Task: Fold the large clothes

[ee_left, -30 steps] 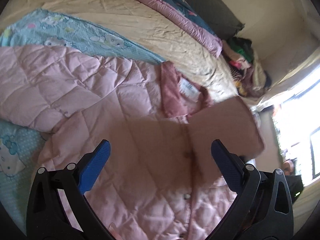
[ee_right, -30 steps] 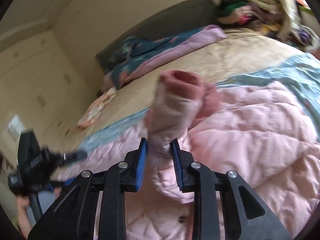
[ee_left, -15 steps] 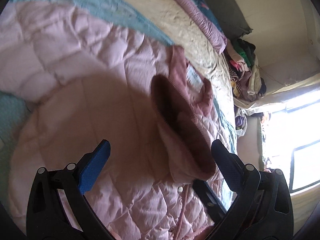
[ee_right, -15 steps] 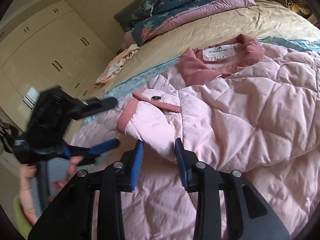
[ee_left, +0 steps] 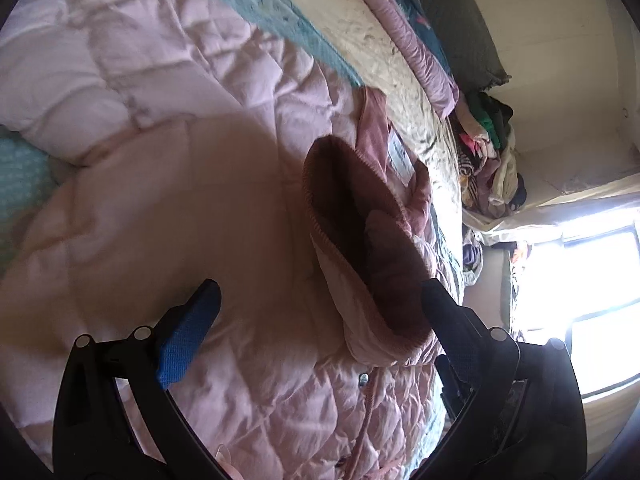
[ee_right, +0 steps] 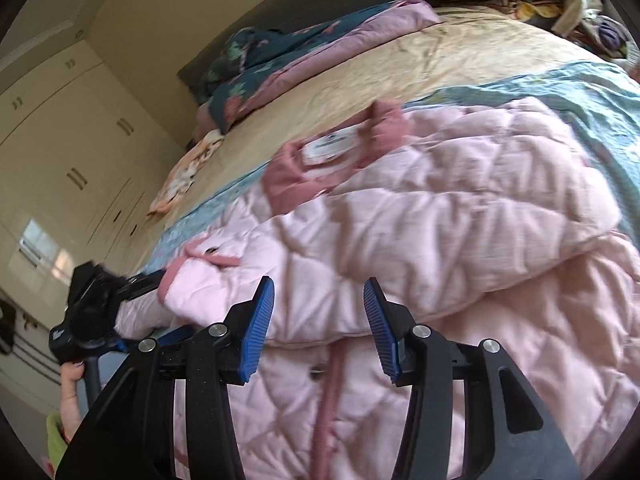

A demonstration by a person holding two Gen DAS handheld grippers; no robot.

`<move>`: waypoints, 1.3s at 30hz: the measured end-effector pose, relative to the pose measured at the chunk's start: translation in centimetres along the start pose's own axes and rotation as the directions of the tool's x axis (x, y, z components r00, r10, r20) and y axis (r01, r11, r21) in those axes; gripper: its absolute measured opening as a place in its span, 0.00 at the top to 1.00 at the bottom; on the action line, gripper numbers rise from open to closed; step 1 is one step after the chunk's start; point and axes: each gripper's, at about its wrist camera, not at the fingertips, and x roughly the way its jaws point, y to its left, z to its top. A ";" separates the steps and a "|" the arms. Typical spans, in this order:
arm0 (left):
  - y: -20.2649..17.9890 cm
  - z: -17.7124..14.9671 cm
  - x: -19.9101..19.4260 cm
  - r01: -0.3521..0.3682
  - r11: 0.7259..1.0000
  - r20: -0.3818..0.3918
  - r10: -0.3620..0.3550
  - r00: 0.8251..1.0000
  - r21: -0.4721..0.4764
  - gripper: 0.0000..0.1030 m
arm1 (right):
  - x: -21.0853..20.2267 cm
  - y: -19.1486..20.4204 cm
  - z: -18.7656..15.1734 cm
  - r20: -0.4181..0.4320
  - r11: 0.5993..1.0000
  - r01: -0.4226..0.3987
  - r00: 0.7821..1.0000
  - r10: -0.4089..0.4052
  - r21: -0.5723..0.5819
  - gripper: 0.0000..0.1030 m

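A pink quilted jacket (ee_left: pixel 224 240) lies spread on the bed, collar and white label (ee_right: pixel 332 146) toward the headboard. One sleeve (ee_right: pixel 400 248) is folded across the jacket's chest, its ribbed cuff (ee_left: pixel 352 232) lying between my left gripper's open fingers. My left gripper (ee_left: pixel 320 308) is open and empty just above the jacket; it also shows in the right wrist view (ee_right: pixel 104 312) at the cuff's end. My right gripper (ee_right: pixel 320 320) is open, hovering over the folded sleeve without touching it.
The bed has a beige sheet (ee_right: pixel 400 64) and a teal blanket (ee_right: pixel 592 92) under the jacket. A dark floral quilt (ee_right: pixel 280 56) lies at the headboard. A heap of clothes (ee_left: pixel 488 156) sits at the bed's corner. Wardrobes (ee_right: pixel 60 140) stand beyond.
My right gripper carried the sleeve across the jacket, laid it down, let go and opened. My left gripper moved in closer over the jacket and stayed open.
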 end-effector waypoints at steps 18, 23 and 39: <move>-3.3 -1.7 4.6 -0.069 0.985 -0.061 0.079 0.995 0.160 0.86 | -2.9 -2.4 0.3 0.049 0.998 0.063 0.997 -0.063 0.003 0.52; -7.3 -0.5 1.2 -0.072 0.950 0.065 0.055 0.996 0.303 0.90 | -3.5 -3.9 0.7 0.061 0.995 0.092 0.994 -0.094 0.032 0.52; -2.9 0.1 3.1 -0.332 0.866 0.141 0.301 0.943 0.375 0.89 | -0.3 -5.8 3.9 -0.023 0.986 0.169 0.985 -0.169 0.003 0.49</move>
